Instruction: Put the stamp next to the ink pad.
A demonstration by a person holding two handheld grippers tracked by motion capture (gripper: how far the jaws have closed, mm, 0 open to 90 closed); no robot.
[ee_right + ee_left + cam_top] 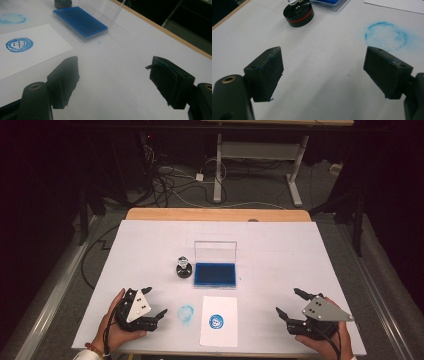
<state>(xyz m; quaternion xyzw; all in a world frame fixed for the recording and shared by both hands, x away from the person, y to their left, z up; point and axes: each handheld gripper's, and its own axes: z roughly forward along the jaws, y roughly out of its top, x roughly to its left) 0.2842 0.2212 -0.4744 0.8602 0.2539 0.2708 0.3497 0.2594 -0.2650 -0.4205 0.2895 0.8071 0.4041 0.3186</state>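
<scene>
- High view: the left tool (156, 301) sits at the lower left of the frame and the right tool (287, 301) at the lower right, each held in a hand, jaws spread and empty. Both rest low over the white tabletop (280, 255). The stamp (184, 267) stands upright at centre frame, just left of the blue ink pad (215, 274), whose clear lid (215, 251) stands open behind it. Below the pad lies a paper sheet (219, 321) bearing a round blue imprint (216, 321); a fainter blue ring smudge (186, 313) marks the tabletop to its left.
- Left gripper view: the jaws stand wide apart, nothing between them. The stamp's black base with a red band appears at top centre; the ring smudge lies at upper right, with detail of its smeared outline that the high view lacks.
- Right gripper view: the jaws stand wide apart and empty. The imprint at left shows a character inside its ring. The ink pad lies at upper centre.
</scene>
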